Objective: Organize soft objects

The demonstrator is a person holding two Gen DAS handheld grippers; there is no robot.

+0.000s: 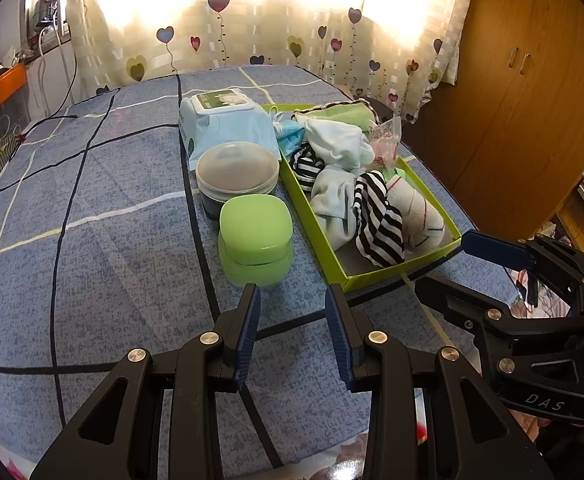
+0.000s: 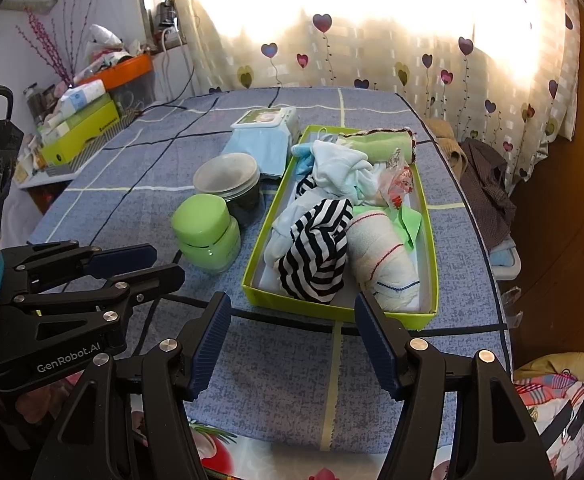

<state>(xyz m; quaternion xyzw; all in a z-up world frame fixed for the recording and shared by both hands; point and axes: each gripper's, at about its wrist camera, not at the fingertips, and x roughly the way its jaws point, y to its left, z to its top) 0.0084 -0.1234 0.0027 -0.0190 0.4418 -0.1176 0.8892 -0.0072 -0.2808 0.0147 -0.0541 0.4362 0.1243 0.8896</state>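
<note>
A lime-green box (image 1: 392, 274) (image 2: 332, 310) stands on the blue checked cloth and holds soft things. In it lie a black-and-white striped cloth (image 1: 376, 220) (image 2: 316, 252), a rolled white towel (image 1: 416, 212) (image 2: 384, 260), a white cloth (image 1: 336, 140) (image 2: 340, 168) and a green towel (image 1: 340, 112) (image 2: 380, 142) at the far end. My left gripper (image 1: 293, 296) (image 2: 164, 264) is open and empty, just short of a green jar (image 1: 254, 236). My right gripper (image 2: 292, 304) (image 1: 448, 264) is open and empty before the box's near end.
Left of the box stand the green jar (image 2: 204, 236), stacked clear lidded containers (image 1: 236, 172) (image 2: 228, 176) and a wipes pack (image 1: 224, 120) (image 2: 264, 136). A brown wardrobe (image 1: 532, 100) is at the right. Clothes (image 2: 488, 184) hang beside the surface's right edge, and cluttered shelves (image 2: 80, 128) at the left.
</note>
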